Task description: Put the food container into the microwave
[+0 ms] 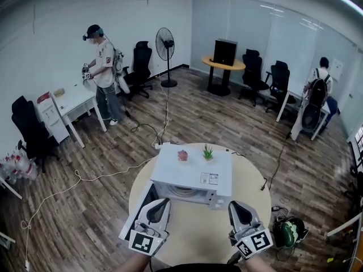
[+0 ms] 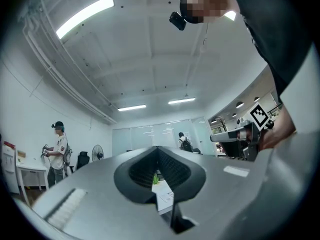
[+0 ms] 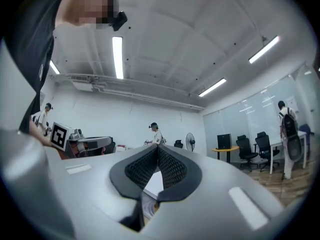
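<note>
Both my grippers are up in front of me with nothing in them. The left gripper (image 2: 158,150) is pinched closed, pads meeting on thin air, and the right gripper (image 3: 158,151) is the same.

The microwave (image 1: 170,168) sits on the round table (image 1: 195,239) right ahead. Its door (image 1: 145,202) looks swung open on the left side, and there's a little potted plant (image 1: 208,152) and a pink thing (image 1: 182,155) on top.

Honestly, I can't pin down the food container. There's a pale round shape (image 1: 184,191) in the open front. It could be the container already inside, or just the turntable.

If I do have to move it, I'd guess it's a light, thin-walled tub that flexes and is a bit slick. I'd take it by a side wall just under the rim, squeeze gently and keep it level.
</note>
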Demonstrator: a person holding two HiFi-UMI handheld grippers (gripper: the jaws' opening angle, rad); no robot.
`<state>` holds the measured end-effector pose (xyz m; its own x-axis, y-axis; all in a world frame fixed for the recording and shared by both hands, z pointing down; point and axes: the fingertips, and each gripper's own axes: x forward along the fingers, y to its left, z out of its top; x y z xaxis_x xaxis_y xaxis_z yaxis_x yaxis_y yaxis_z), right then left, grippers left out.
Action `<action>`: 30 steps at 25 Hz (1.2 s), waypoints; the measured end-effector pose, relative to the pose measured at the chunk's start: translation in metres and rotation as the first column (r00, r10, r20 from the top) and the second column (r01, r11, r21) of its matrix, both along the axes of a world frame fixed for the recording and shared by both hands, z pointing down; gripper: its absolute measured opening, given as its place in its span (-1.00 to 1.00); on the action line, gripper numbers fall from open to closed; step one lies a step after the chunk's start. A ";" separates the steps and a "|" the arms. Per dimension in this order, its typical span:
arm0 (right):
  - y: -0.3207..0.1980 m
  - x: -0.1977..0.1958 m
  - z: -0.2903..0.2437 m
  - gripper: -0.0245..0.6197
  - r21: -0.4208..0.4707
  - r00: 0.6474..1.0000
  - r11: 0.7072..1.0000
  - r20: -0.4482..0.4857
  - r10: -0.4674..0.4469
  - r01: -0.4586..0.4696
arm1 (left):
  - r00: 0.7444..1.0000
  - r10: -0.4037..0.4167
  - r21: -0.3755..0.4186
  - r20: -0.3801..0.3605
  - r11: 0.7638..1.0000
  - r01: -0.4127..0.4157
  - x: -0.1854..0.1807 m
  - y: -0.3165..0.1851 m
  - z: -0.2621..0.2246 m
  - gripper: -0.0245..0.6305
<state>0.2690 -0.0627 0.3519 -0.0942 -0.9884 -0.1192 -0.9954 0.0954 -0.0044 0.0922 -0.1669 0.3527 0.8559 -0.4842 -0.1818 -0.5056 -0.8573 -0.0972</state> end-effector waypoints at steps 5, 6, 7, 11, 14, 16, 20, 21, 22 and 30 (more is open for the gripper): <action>0.006 0.014 0.003 -0.89 0.022 0.997 0.998 0.045 0.064 -0.065 | 1.000 -0.011 0.008 -0.005 1.000 0.011 -0.002 -0.002 -0.006 -0.93; 0.006 0.017 0.004 -0.89 0.028 0.996 0.996 0.044 0.082 -0.083 | 1.000 -0.011 0.011 -0.010 1.000 0.011 -0.001 -0.002 -0.007 -0.93; 0.005 0.020 0.005 -0.89 0.030 0.994 0.995 0.042 0.098 -0.099 | 1.000 -0.009 0.013 -0.013 1.000 0.010 0.000 -0.003 -0.008 -0.93; 0.007 0.028 0.011 -0.90 0.030 0.990 0.990 0.043 0.136 -0.138 | 1.000 -0.003 0.014 -0.013 1.000 0.003 0.003 -0.001 -0.008 -0.93; 0.009 0.031 0.012 -0.90 0.033 0.989 0.990 0.064 0.136 -0.138 | 1.000 -0.002 0.011 -0.018 1.000 0.002 0.005 -0.002 -0.010 -0.93; 0.010 0.031 0.014 -0.90 0.029 0.989 0.990 0.070 0.134 -0.136 | 1.000 -0.004 0.007 -0.022 1.000 0.004 0.004 -0.002 -0.009 -0.93; 0.007 0.028 0.020 -0.90 0.014 0.990 0.991 0.050 0.132 -0.133 | 1.000 -0.013 -0.004 -0.023 1.000 0.013 0.003 -0.005 -0.006 -0.93; 0.006 0.028 0.021 -0.90 0.012 0.991 0.991 0.045 0.130 -0.131 | 1.000 -0.015 -0.004 -0.022 1.000 0.015 0.003 -0.006 -0.005 -0.93; 0.005 0.028 0.022 -0.90 0.010 0.991 0.992 0.041 0.128 -0.128 | 1.000 -0.017 -0.002 -0.021 1.000 0.017 0.003 -0.006 -0.005 -0.93; -0.001 0.026 0.028 -0.90 -0.006 0.991 0.991 0.025 0.132 -0.132 | 0.999 -0.029 0.008 -0.019 1.000 0.029 0.001 -0.006 -0.005 -0.93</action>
